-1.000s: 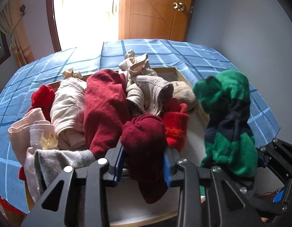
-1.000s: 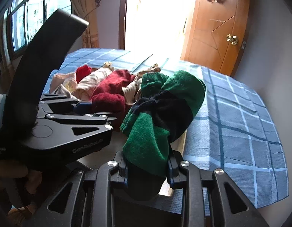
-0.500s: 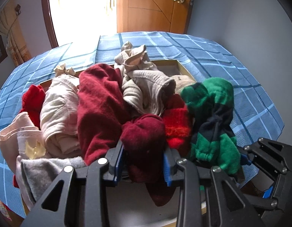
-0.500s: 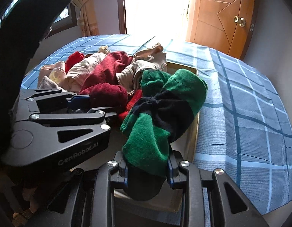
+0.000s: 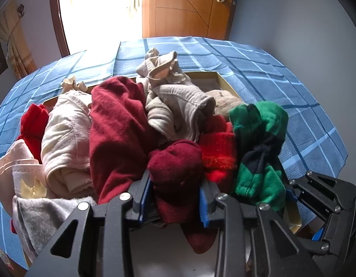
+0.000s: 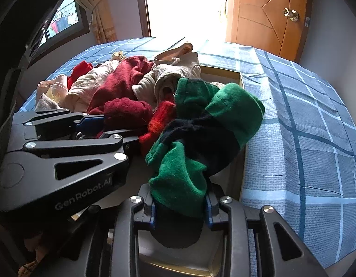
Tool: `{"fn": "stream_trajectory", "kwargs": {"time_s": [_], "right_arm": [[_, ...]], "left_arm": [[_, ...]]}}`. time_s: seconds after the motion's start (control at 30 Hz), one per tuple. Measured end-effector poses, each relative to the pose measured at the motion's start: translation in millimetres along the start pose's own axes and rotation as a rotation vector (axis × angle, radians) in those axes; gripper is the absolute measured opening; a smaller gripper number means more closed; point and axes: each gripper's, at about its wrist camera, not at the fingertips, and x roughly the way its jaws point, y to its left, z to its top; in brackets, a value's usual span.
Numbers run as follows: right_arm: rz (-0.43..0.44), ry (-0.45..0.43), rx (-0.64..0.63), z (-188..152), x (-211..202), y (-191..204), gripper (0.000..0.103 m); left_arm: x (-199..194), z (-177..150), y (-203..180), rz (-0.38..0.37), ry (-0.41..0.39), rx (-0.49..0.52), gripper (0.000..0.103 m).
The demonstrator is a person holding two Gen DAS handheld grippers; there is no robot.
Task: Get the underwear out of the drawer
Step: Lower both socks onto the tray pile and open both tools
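I have the left gripper (image 5: 174, 198) clenched on a dark maroon garment (image 5: 175, 161) and the right gripper (image 6: 179, 204) clenched on a green-and-navy garment (image 6: 201, 127), so I judge the clean way through this step is to lift both straight up and toward me, slowly enough that the bright red piece (image 5: 220, 147) pressed between them does not drag along. Both held pieces are thick, fuzzy, bunched knits rising just ahead of my jaws, at the near end of the heaped drawer (image 6: 241, 78), whose far rim lies well beyond the pads on the blue checked bedspread (image 6: 305, 115).
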Motion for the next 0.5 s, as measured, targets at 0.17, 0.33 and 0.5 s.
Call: {"fn": "stream_trajectory", "kwargs": {"time_s": [0.17,0.33,0.5], "right_arm": [[-0.006,-0.006,0.025,4.6,4.8,-1.7,0.034],[-0.022,-0.022,0.018,8.5,8.4,0.8,0.036],[0.037,-0.07,0.058,-0.2,-4.9,-8.6,0.043]], "left_arm": [[2.1,4.1,-2.1,0.019,0.015,-0.007,0.033],[1.1,4.0,0.8,0.005,0.009,-0.017,0.035],[-14.2,-0.6,8.7,-0.032,-0.02,-0.055,0.043]]}}
